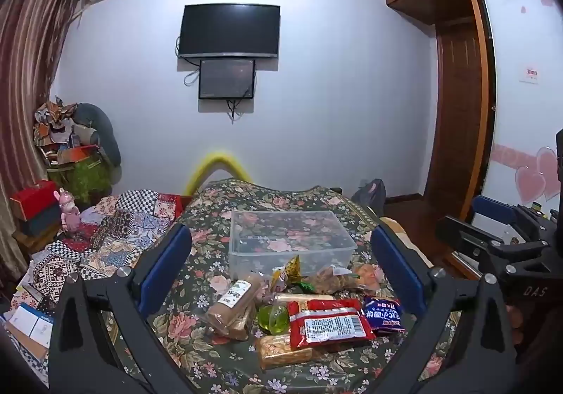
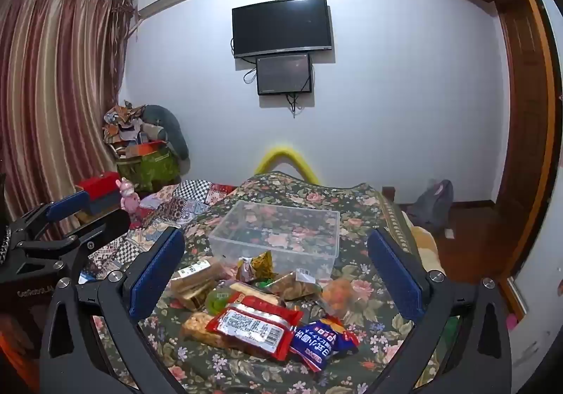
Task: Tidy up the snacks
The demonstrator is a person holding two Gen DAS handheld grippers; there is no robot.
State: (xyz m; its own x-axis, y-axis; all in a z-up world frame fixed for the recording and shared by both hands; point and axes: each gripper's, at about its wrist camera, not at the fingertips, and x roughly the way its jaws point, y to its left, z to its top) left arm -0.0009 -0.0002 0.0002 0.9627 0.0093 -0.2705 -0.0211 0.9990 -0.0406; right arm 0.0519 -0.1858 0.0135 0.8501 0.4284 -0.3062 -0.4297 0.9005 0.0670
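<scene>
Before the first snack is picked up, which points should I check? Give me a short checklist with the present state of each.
1. Left gripper open, nothing held: ok.
2. Right gripper open, nothing held: ok.
3. Clear plastic box without lid, nothing inside: ok.
4. Red packet lies on top of the pile, free to grasp: ok.
5. Blue packet apart from its neighbours: not ok, it touches the red packet.
6. Flowered cover flat under the pile: cannot tell.

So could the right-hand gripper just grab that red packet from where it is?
Probably yes. The right gripper is open and empty, and the red packet lies on top of the pile in front of it, with nothing covering it.
</scene>
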